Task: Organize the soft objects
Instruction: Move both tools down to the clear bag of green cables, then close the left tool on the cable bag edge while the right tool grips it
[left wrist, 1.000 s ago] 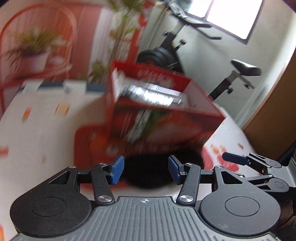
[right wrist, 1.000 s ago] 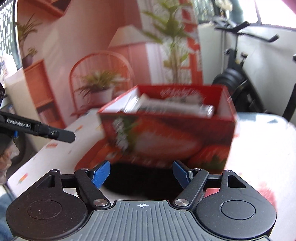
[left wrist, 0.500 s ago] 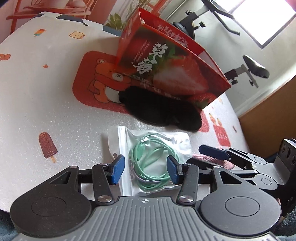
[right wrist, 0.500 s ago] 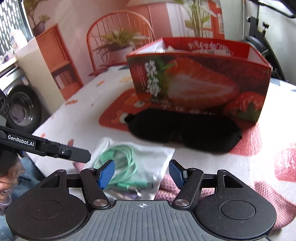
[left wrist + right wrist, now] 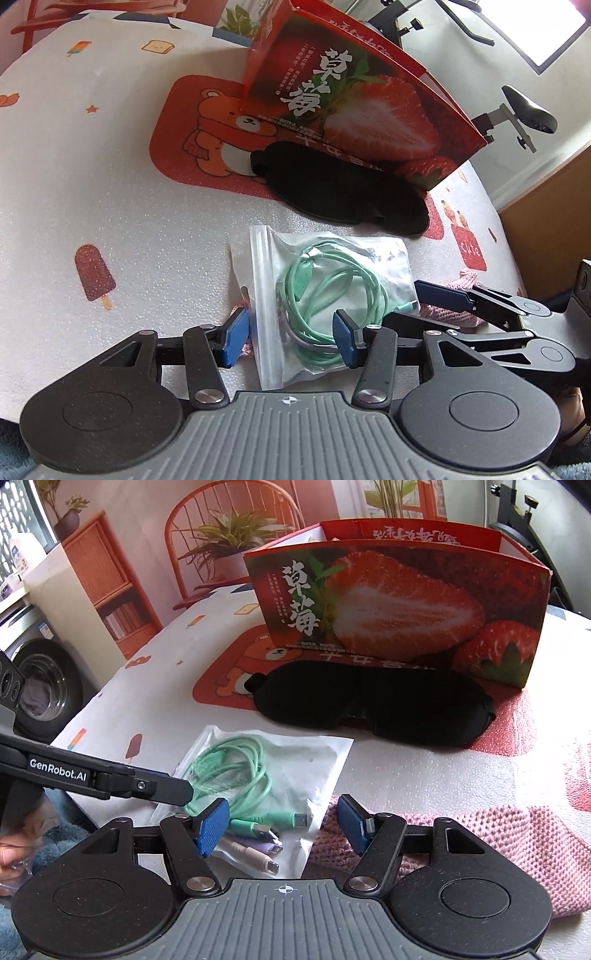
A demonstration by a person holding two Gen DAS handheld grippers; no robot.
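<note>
A clear zip bag of green cables (image 5: 325,280) lies on the table near its front edge; it also shows in the right wrist view (image 5: 258,771). A black sleep mask (image 5: 340,188) (image 5: 373,705) lies in front of a red strawberry box (image 5: 362,107) (image 5: 399,602). A pink knit cloth (image 5: 480,834) lies partly under the bag. My left gripper (image 5: 291,338) is open, its fingers either side of the bag's near end. My right gripper (image 5: 282,827) is open over the bag's corner and the cloth's edge.
An orange bear mat (image 5: 207,136) lies under the box and mask. The white printed tablecloth (image 5: 92,192) spreads to the left. A washing machine (image 5: 40,686) and orange shelf (image 5: 107,576) stand beyond the table. An exercise bike (image 5: 517,110) stands behind the box.
Both grippers pulled back from the box and tilted down toward the table, bringing the bag of cables and pink cloth between their fingers. Both stay open.
</note>
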